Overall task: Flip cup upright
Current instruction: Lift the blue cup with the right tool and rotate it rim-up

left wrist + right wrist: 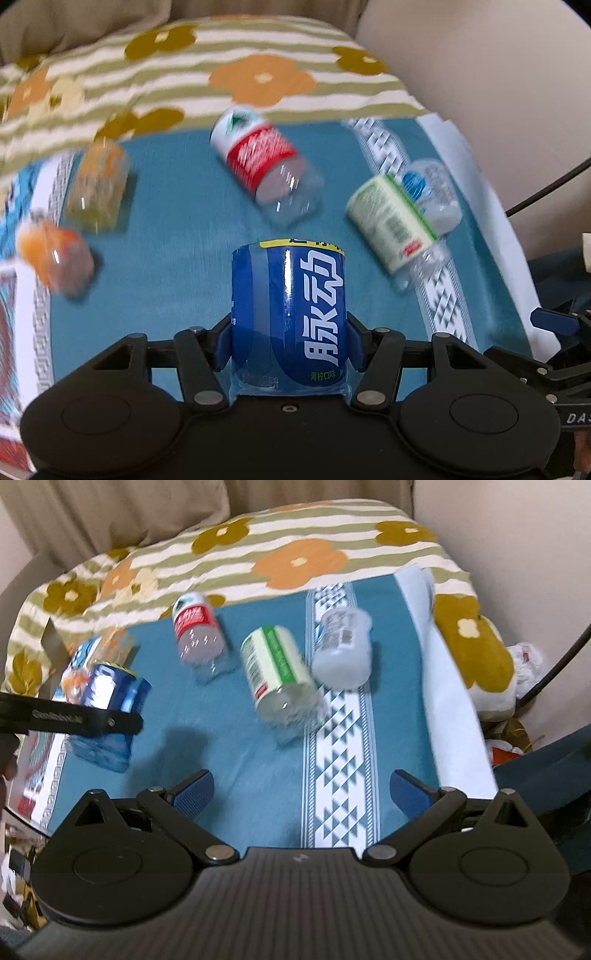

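My left gripper is shut on a blue-labelled cup cut from a bottle, held above the teal cloth; its open rim points away from the camera. The same blue cup shows at the left of the right wrist view, tilted, with the left gripper's black finger across it. My right gripper is open and empty above the cloth. A red-labelled cup, a green-labelled cup and a clear blue-labelled cup lie on their sides.
An orange cup and a yellowish clear cup stand at the left. A flowered striped blanket lies behind the cloth. A white patterned band runs down the cloth. A black cable hangs at right.
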A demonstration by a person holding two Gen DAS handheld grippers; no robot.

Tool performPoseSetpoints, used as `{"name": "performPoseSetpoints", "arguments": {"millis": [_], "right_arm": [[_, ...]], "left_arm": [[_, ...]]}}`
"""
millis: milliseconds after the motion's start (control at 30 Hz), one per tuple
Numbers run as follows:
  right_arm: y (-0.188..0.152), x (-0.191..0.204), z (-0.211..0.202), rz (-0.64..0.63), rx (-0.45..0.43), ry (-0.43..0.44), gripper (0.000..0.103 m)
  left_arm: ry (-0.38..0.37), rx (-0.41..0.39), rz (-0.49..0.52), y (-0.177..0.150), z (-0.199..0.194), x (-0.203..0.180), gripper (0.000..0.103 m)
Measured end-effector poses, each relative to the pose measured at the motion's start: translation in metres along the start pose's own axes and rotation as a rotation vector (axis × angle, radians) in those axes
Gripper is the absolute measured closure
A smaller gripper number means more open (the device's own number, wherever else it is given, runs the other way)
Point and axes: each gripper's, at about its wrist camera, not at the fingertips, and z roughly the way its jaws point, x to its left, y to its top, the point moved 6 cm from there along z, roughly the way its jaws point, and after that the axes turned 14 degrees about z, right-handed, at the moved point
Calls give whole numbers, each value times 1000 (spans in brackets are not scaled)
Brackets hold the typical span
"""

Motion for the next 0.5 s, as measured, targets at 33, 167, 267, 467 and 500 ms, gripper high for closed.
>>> {"name": "performPoseSetpoints", "arguments": {"millis": [33,167,267,467,500], "right_arm": [[-4,1,2,-4,6,2,0],[-14,2,9,-9,27,7,0],[-20,1,13,-15,40,5,0],[-24,0,18,-19,46,1,0],[-24,0,18,-18,46,0,0]], "left_arm": [[-3,8,-12,-5,4,-1,41],[0,26,-45,-18,20,1,40],[4,30,-72,-22,28,3,40],[18,33,-103,-26,39,5,40],[21,34,-104,-26,40,5,40]]}}
